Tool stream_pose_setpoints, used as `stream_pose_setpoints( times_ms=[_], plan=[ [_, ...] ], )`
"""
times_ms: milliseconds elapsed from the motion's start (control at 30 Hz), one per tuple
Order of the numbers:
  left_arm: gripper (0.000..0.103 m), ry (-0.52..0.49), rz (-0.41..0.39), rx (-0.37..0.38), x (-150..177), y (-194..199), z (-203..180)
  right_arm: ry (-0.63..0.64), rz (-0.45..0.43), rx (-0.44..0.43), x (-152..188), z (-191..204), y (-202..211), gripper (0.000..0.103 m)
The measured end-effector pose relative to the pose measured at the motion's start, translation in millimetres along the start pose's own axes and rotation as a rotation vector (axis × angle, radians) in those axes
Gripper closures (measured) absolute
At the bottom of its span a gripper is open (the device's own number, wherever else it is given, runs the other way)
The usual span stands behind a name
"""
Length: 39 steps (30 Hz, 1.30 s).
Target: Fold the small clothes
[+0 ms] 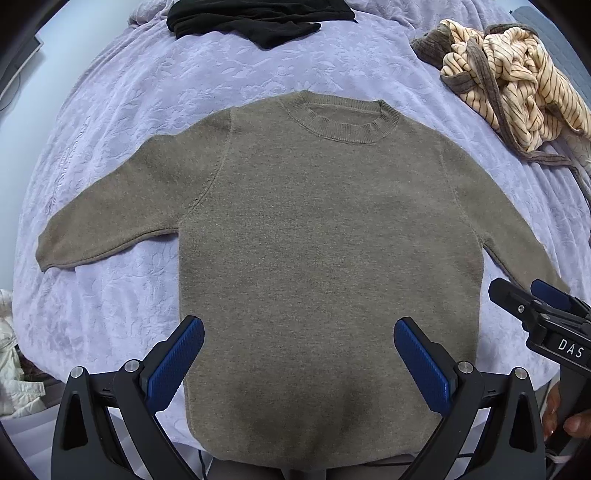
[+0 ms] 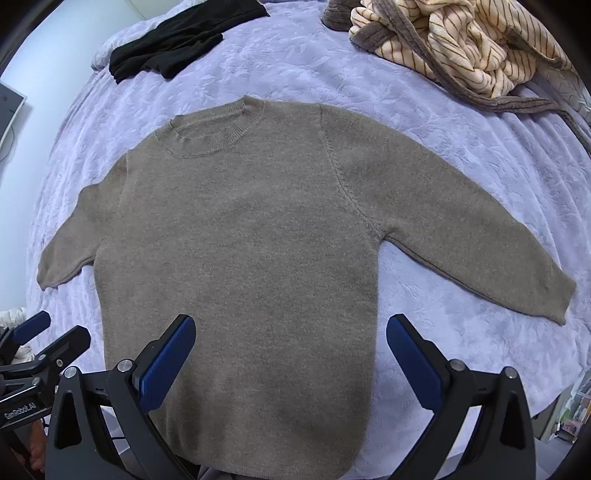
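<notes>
A small taupe knit sweater (image 1: 325,236) lies flat and face up on the lavender bedspread (image 1: 147,110), sleeves spread out, collar at the far side. It also shows in the right wrist view (image 2: 243,236). My left gripper (image 1: 299,332) is open and empty, hovering over the sweater's lower body. My right gripper (image 2: 291,332) is open and empty over the lower right part of the body. The right gripper shows in the left wrist view (image 1: 532,295) near the right cuff. The left gripper shows in the right wrist view (image 2: 48,332) by the left hem.
A black garment (image 1: 255,18) lies at the far edge of the bed. A crumpled cream striped robe with grey trim (image 1: 509,85) lies at the far right. The bedspread's near edge (image 2: 554,391) drops off at the lower right.
</notes>
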<state>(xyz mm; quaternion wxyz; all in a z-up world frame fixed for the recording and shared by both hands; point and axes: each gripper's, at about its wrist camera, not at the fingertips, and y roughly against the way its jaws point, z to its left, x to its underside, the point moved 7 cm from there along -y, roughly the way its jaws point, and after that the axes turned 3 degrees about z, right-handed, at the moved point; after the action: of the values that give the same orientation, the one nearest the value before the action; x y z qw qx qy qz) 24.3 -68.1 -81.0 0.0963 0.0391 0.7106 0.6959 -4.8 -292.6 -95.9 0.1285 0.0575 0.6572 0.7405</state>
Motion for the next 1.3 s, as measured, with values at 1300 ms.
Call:
stream_pose_setpoints(
  times_ms=[1300],
  plan=[
    [0.0,0.052,-0.04,-0.126,22,29,-13,0.035,0.062,-0.051,13,-10,-16,0.0]
  ],
)
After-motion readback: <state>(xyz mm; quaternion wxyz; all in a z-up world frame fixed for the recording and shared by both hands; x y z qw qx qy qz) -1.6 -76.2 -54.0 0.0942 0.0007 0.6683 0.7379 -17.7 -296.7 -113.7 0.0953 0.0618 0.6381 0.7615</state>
